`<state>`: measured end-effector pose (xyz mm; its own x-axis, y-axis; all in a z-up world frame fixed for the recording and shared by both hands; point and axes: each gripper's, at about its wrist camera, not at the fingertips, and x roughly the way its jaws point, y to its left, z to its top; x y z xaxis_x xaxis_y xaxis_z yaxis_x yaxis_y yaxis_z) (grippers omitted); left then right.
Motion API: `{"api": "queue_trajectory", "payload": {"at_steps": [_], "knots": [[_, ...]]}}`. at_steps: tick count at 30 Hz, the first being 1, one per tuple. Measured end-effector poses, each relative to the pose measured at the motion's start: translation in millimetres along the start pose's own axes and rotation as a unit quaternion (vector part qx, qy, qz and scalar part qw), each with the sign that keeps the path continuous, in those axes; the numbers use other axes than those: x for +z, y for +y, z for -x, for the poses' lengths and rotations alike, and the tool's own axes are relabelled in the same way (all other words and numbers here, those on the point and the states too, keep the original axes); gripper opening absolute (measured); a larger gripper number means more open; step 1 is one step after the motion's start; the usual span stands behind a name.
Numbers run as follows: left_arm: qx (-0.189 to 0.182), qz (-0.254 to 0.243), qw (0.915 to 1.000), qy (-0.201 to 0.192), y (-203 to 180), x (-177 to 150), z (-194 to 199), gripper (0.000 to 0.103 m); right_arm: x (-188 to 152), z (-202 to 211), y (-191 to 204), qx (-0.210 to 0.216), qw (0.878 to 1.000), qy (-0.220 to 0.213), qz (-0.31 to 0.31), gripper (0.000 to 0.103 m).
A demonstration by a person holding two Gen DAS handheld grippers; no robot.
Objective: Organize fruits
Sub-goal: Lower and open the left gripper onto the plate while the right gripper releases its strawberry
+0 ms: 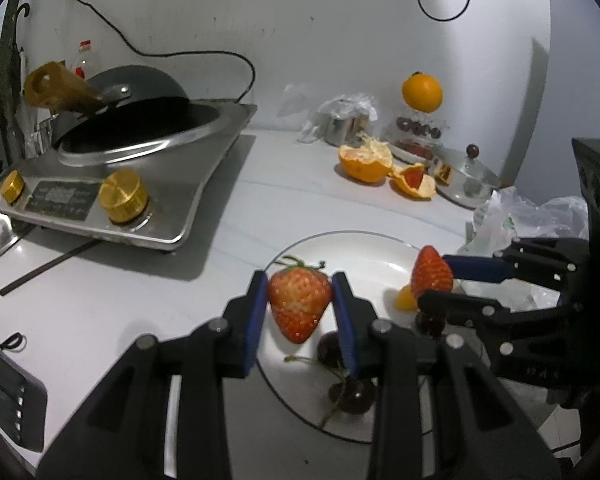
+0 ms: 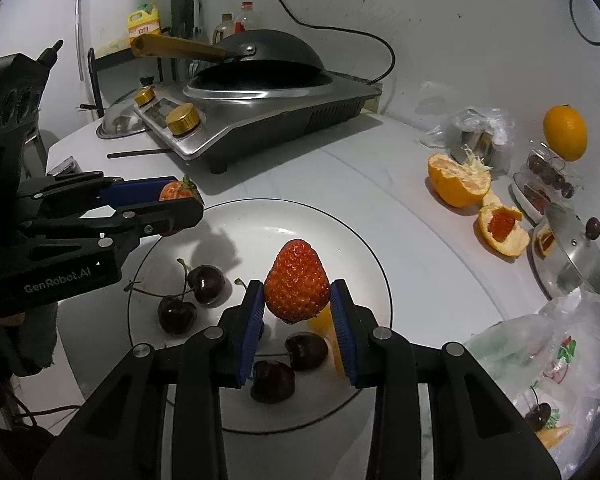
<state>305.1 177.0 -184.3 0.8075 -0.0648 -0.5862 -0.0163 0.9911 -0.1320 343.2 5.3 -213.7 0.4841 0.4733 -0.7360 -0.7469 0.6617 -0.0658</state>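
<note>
Left wrist view, low centre: the left gripper point(image 1: 300, 300) is clamped on a strawberry point(image 1: 299, 304), leafy cap upward, blue pads pressing both its sides above the white plate point(image 1: 360, 248). At right, the right gripper point(image 1: 434, 282) pinches a second strawberry point(image 1: 431, 276), over the same plate. Right wrist view confirms it: that second berry sits point-up between the blue pads at centre frame, with dark cherries point(image 2: 206, 284) lying on the plate beneath and to the left. Upper right, an orange point(image 2: 565, 133) perches above peel halves point(image 2: 458, 180). Upper left, a wok point(image 2: 268, 54) on the cooker point(image 2: 260, 120).
</note>
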Motion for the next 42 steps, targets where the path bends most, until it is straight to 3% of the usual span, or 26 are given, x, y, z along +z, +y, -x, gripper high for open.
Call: {"api": "queue_trajectory", "payload": {"at_steps": [23, 28, 30, 34, 42], "knots": [[-0.002, 0.007, 0.9994, 0.033, 3.3, -7.7, -27.7, 0.035, 2.4, -30.0, 8.0, 0.006, 0.999, 0.034, 0.004, 0.036], [0.001, 0.009, 0.9996, 0.028, 3.1, -6.8, -23.2, 0.043, 2.6, -29.2, 11.9, 0.007, 0.999, 0.034, 0.009, 0.036], [0.002, 0.013, 0.9996, 0.026, 4.2, -6.3, -20.7, 0.053, 3.1, -28.9, 12.8, 0.004, 0.999, 0.035, 0.012, 0.036], [0.004, 0.015, 0.9997, 0.021, 4.7, -5.2, -15.6, 0.053, 2.7, -24.8, 14.7, 0.003, 0.999, 0.032, 0.015, 0.044], [0.008, 0.011, 0.9998, 0.013, 0.1, -4.9, -3.0, 0.053, 3.5, -11.9, 14.5, -0.002, 1.000, 0.021, 0.013, 0.046]]}}
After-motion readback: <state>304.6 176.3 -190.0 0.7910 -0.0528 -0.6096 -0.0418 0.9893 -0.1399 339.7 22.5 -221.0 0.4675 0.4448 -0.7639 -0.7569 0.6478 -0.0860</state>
